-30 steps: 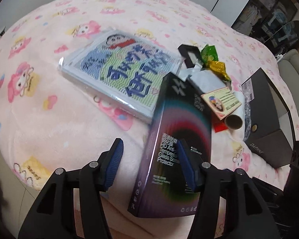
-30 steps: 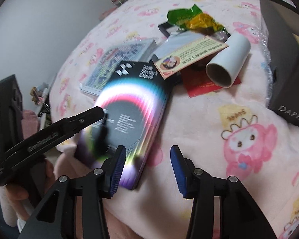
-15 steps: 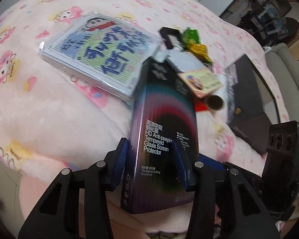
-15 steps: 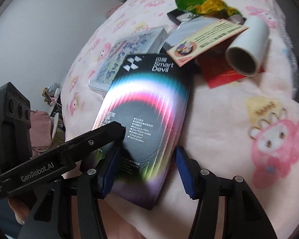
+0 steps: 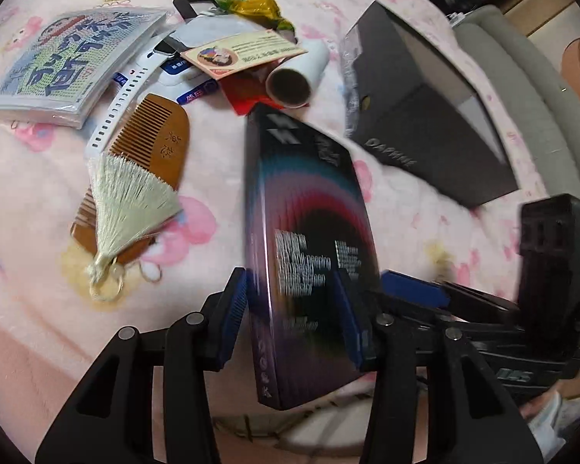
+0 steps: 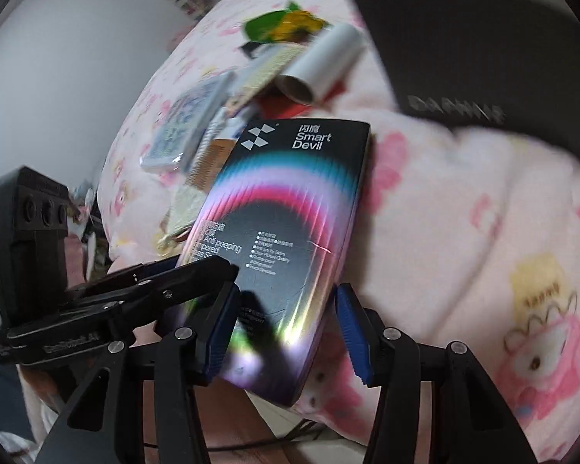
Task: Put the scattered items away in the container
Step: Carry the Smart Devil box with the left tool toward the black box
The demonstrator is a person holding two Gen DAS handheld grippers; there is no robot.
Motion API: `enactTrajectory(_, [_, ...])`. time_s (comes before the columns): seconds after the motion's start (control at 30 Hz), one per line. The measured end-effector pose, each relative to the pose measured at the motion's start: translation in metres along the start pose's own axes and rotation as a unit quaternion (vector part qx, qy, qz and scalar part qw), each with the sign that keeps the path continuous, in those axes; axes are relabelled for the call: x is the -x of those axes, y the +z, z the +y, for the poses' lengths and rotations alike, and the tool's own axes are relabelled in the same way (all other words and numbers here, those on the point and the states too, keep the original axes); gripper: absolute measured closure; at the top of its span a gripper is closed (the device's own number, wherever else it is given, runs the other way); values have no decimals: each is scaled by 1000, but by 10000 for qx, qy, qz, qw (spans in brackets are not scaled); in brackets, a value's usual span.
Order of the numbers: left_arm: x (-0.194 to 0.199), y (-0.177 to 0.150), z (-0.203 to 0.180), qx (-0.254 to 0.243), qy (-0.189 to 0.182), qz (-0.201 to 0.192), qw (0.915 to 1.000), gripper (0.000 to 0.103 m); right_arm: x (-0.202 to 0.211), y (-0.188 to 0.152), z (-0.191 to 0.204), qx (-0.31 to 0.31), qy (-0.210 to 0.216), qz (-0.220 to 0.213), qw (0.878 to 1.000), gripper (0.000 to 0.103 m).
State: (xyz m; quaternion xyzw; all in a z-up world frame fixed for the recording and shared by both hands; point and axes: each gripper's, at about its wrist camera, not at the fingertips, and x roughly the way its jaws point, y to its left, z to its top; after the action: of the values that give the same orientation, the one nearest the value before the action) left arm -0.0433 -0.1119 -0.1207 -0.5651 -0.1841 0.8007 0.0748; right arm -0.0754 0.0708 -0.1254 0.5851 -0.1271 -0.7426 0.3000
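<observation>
My left gripper [image 5: 295, 317] is shut on the dark screen-protector box [image 5: 309, 239], gripping its near end and holding it lifted above the pink blanket. The box also shows in the right wrist view [image 6: 286, 232]. My right gripper [image 6: 286, 332] is open, its fingers on either side of the box's near end without closing on it. The black open container box [image 5: 425, 116] marked DAPHNE lies at the right, beyond the held box; it shows blurred in the right wrist view [image 6: 483, 58].
On the blanket lie a wooden comb with a cream tassel [image 5: 143, 178], a white strap [image 5: 116, 104], a bagged puzzle pack [image 5: 65, 65], a white tube [image 5: 297, 77], a card [image 5: 243, 54], a red packet and green-yellow wrappers [image 5: 247, 0].
The left gripper has lifted the box and swung it right toward the black container. That uncovered the comb and tassel. The right gripper moved in around the box's near end.
</observation>
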Motion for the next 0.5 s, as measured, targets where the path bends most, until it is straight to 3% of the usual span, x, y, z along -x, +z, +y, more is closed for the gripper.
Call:
enactTrajectory(0.17, [-16,3,4,176,4,30,9998,52,-7,0,-11,-25,-68,-106,9999,56])
enactTrajectory(0.23, [-17,4,2,182,23,27,9998,56,-9,0,-11,5,-57,-96,9999,55])
enactTrajectory(0.3, [-11,2,-2,85,115,-4,9999,57,-11,0,-11,31,-34,-87,10000,60])
enactTrajectory(0.5, [29,1,-20,-124,29,-346,9993,57,1,0,-5,162,44,-217,9996,61])
